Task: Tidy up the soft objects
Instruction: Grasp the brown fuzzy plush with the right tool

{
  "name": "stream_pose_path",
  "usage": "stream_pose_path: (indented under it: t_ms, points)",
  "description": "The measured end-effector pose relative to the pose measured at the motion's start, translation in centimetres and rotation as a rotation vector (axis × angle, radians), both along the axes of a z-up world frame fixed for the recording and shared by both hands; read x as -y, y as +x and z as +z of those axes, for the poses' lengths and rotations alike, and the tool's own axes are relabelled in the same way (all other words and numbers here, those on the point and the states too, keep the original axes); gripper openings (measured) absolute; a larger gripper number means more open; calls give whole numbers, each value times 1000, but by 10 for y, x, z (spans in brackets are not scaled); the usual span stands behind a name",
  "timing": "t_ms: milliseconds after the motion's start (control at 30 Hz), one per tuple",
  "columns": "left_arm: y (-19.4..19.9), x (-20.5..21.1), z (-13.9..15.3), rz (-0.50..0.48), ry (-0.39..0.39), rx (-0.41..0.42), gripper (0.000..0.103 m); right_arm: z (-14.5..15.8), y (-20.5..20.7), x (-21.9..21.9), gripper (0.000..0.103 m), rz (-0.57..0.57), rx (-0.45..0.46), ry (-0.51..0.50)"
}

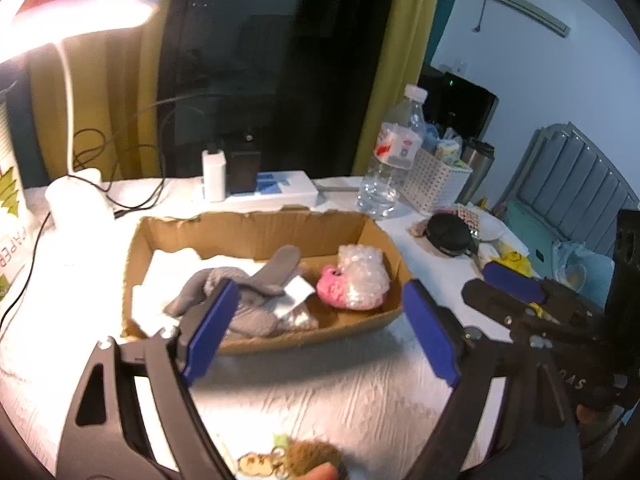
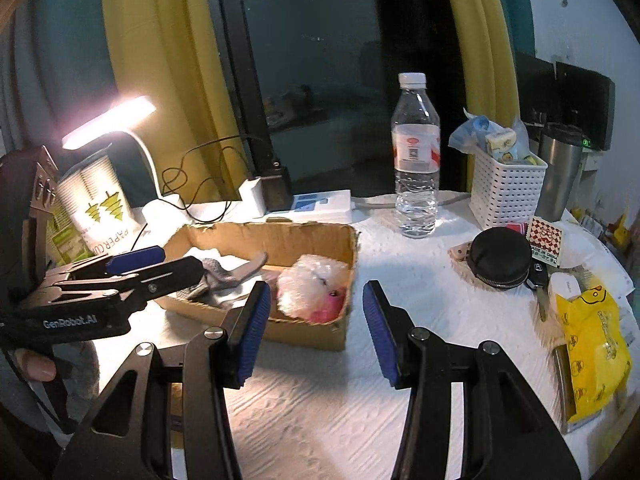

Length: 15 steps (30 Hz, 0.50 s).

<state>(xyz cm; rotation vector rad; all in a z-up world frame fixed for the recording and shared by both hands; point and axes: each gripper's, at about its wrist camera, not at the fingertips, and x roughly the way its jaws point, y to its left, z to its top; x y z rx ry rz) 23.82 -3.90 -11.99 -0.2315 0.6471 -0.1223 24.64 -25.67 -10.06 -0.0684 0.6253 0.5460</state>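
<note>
An open cardboard box (image 1: 256, 222) (image 2: 280, 240) sits on the white-covered table. Inside lie grey socks (image 1: 248, 284) (image 2: 224, 272), a pink plush wrapped in bubble wrap (image 1: 352, 284) (image 2: 312, 288) and white cloth (image 1: 168, 268). My left gripper (image 1: 320, 332) (image 2: 180, 262) hovers at the box's near-left side, open, with nothing between its blue pads. My right gripper (image 2: 316, 332) (image 1: 480, 280) hangs in front of the box's right end, also open and holding nothing. A small brown plush (image 1: 316, 458) lies at the bottom edge of the left wrist view, beside a person's fingertip.
Behind the box stand a lit desk lamp (image 2: 108, 120), a power strip (image 2: 320, 204) with chargers and cables, and a water bottle (image 2: 416, 160). At the right are a white basket (image 2: 506, 192), a steel tumbler (image 2: 560, 172), a black round pouch (image 2: 500, 258) and a yellow packet (image 2: 592, 352).
</note>
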Motion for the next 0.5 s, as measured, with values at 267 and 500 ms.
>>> stream_pose_path:
  t_ms: [267,500]
  points:
    - [-37,-22,-2,14,1,10,85,1,-28,-21,58,23,3,-24]
    - [-61,-38,-12,32,-15,3,85,-5,-49,-37,58,47,-8,-44]
